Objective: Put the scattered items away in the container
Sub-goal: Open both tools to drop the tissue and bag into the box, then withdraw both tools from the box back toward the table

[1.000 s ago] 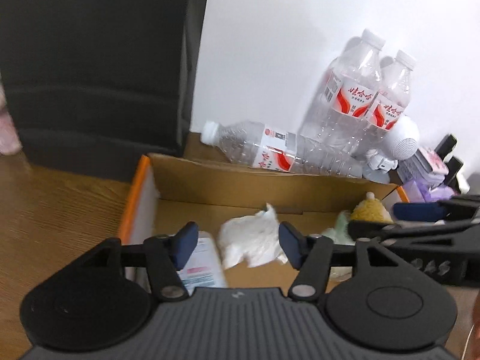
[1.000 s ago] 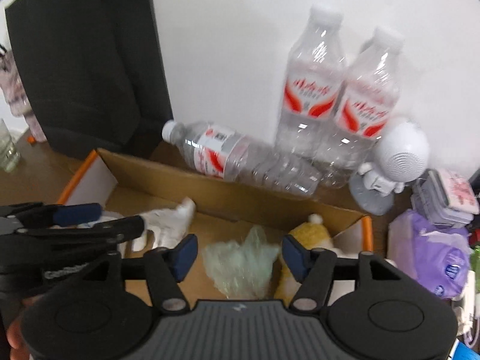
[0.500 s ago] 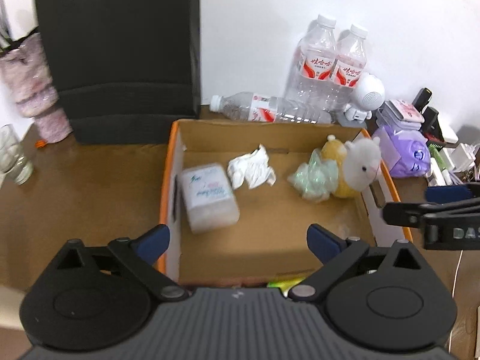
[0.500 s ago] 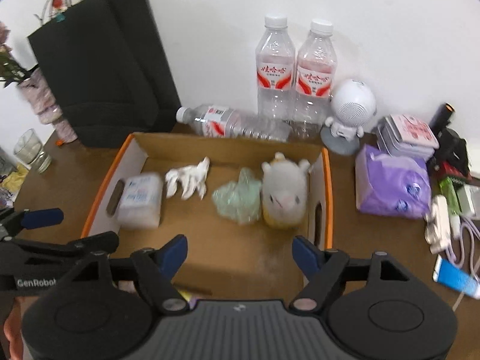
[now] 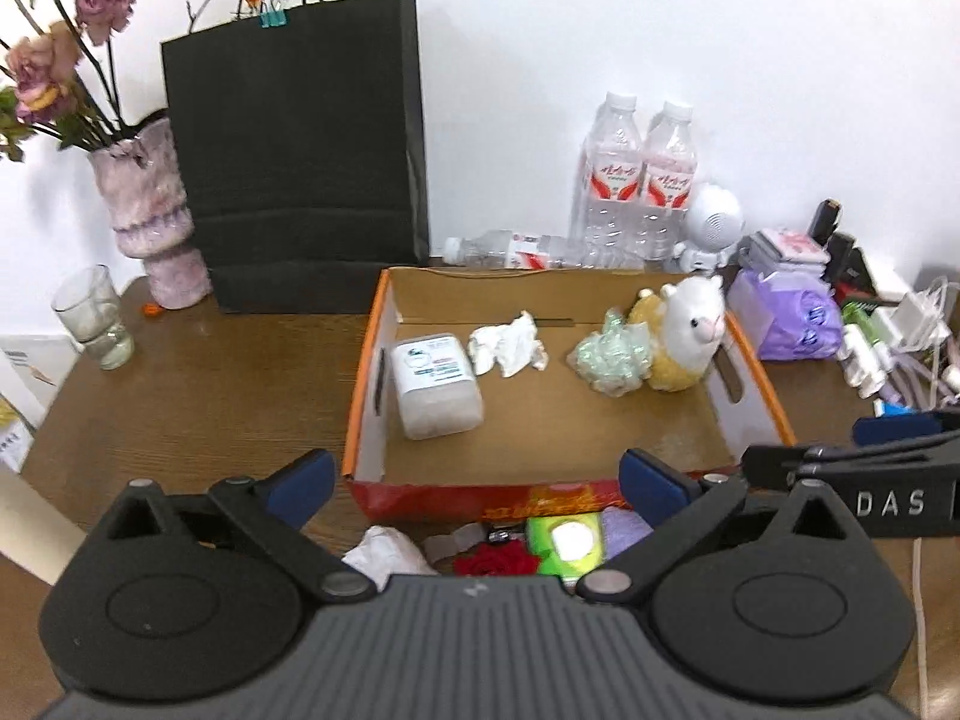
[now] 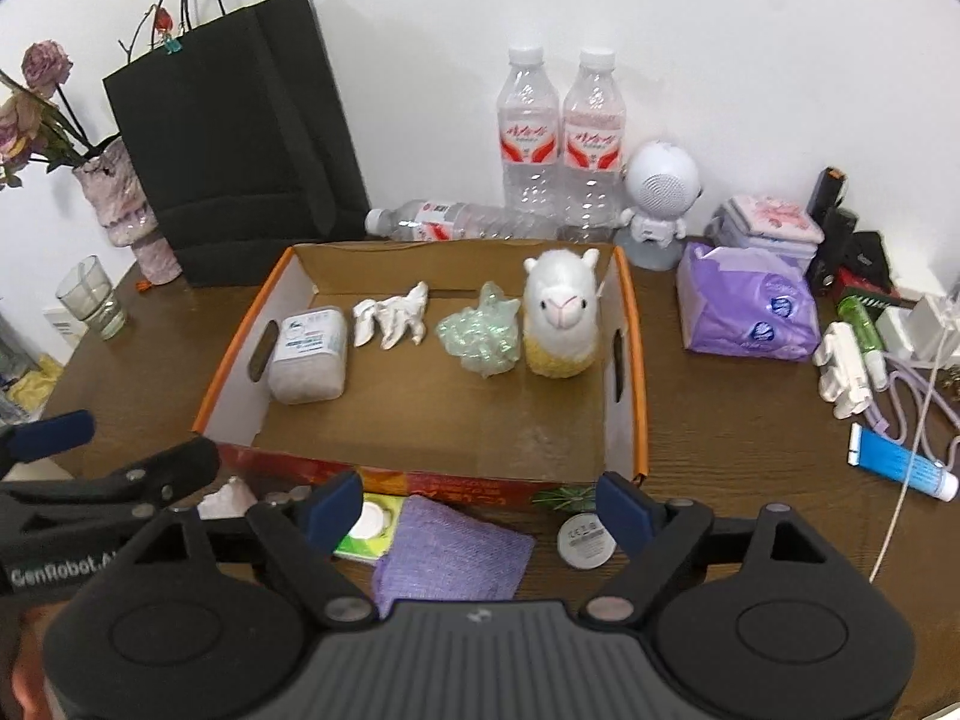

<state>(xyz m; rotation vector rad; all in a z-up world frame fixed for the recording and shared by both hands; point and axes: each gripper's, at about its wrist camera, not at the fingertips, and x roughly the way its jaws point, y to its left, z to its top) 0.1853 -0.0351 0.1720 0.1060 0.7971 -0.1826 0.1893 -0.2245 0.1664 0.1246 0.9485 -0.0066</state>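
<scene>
Inside the cardboard box (image 6: 633,360): swab tub (image 6: 309,354), tissue, green wrap, alpaca plush (image 6: 561,312). Both hand-held grippers, left (image 5: 474,480) and right (image 6: 480,507), have withdrawn, spread and empty. Purple cloth (image 6: 456,552) and round tin (image 6: 585,543) remain on the table.

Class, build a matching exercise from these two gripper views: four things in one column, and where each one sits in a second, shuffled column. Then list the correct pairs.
Things
1. alpaca plush
2. purple cloth
3. lying water bottle
4. drinking glass

Places
A. behind the cardboard box, by the wall
B. on the table, left of the box
C. inside the box, right end
D. on the table in front of the box

Pairs: 1-C, 2-D, 3-A, 4-B
</scene>
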